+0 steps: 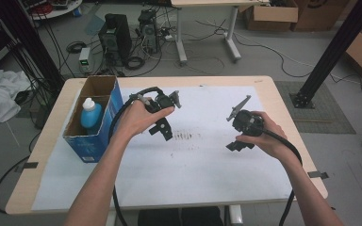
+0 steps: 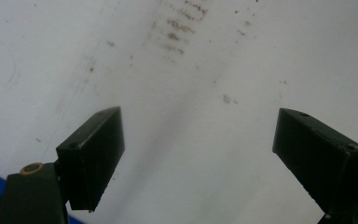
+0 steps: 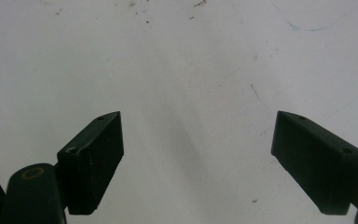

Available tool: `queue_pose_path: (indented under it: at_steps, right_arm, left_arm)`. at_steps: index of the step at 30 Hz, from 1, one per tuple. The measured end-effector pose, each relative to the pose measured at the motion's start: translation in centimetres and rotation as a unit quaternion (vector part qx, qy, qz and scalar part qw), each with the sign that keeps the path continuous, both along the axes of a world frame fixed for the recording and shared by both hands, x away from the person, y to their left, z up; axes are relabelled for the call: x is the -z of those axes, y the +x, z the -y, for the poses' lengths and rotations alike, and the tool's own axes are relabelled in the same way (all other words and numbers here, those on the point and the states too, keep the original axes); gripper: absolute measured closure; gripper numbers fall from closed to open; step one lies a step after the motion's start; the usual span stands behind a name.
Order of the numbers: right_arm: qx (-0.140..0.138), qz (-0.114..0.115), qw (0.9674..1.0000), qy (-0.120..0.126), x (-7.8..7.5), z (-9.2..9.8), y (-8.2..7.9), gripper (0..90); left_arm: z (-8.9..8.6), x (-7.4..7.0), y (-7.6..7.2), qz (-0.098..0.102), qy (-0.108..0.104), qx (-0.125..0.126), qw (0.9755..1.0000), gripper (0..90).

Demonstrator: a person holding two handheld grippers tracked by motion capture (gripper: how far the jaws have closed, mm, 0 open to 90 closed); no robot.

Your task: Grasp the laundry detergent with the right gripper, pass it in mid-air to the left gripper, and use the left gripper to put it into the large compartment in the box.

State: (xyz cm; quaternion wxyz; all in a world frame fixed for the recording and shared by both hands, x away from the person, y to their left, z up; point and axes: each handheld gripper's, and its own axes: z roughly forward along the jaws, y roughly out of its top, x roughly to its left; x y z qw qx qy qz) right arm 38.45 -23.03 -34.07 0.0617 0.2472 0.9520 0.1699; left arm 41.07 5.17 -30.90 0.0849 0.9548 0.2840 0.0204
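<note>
Both claws spread wide and empty over the white sheet (image 1: 207, 160): left gripper (image 1: 162, 123), right gripper (image 1: 239, 134); nearest thing, the blue-and-white bottle (image 1: 90, 114), stands in the cardboard box (image 1: 104, 86) at the table's left edge, likely light, slick plastic, best pinched at the neck.

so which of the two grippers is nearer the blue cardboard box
The left gripper, held just right of the blue cardboard box with the white-capped blue bottle inside. The right gripper is held farther right over the white sheet.
</note>
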Motion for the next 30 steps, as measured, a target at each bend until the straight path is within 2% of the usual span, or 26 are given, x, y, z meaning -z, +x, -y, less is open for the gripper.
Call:
queue_pose_path:
  at_steps: [30]
  right_arm:
    - [-0.004,-0.003,1.0000,0.000,0.42,-0.44,0.04,16.8]
  left_arm:
    - [-0.10,-0.11,-0.41,0.001,-0.003,-0.003,1.0000,17.3]
